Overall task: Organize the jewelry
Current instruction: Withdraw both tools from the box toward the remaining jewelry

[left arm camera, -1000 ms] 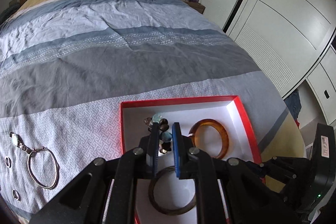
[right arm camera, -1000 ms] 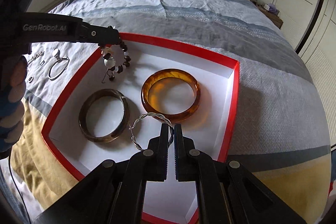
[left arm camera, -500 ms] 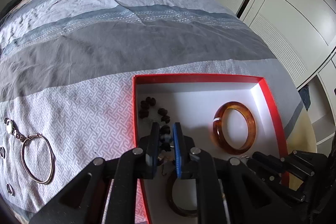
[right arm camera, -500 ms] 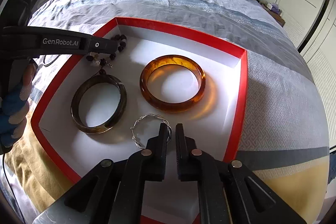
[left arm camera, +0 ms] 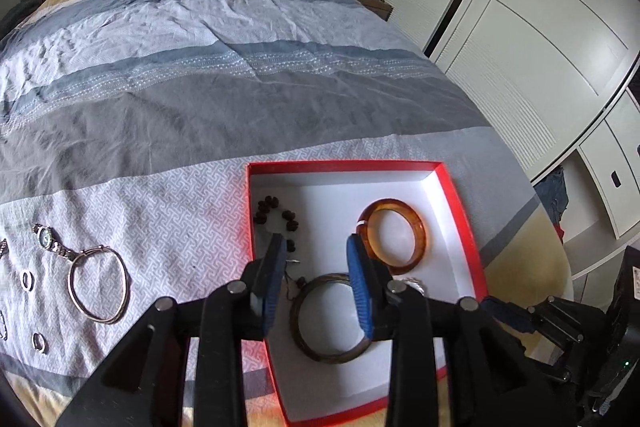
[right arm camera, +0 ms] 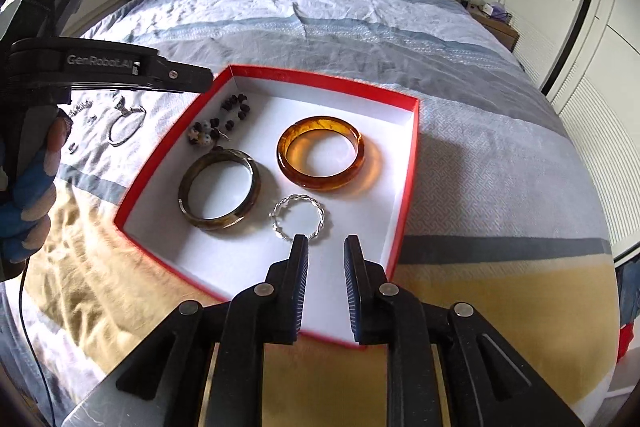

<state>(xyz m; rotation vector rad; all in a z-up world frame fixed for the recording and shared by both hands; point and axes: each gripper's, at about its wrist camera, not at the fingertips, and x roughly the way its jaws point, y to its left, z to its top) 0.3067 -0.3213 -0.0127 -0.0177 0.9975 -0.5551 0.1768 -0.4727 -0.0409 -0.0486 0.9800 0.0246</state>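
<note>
A red box with a white floor [right arm camera: 408, 163] [left arm camera: 460, 211] lies on the bed. In it lie an amber bangle [right arm camera: 320, 153] [left arm camera: 394, 235], a dark brown bangle [right arm camera: 219, 189] [left arm camera: 332, 315], a twisted silver bracelet [right arm camera: 298, 217] and a dark beaded bracelet [right arm camera: 224, 121] [left arm camera: 276, 213]. My left gripper [left arm camera: 316, 247] is open and empty above the box's left part. My right gripper [right arm camera: 326, 245] is open and empty just short of the silver bracelet.
On the bedspread left of the box lie a silver bangle [left arm camera: 100, 285] [right arm camera: 126, 125], a small watch [left arm camera: 50, 241] and several rings [left arm camera: 26, 279]. White wardrobes [left arm camera: 520, 27] stand to the right. A nightstand [right arm camera: 496, 23] is by the headboard.
Both grippers opened. The left let the beaded bracelet drop into the box and drew back; the right released the silver bracelet and pulled back toward the box's near edge.
</note>
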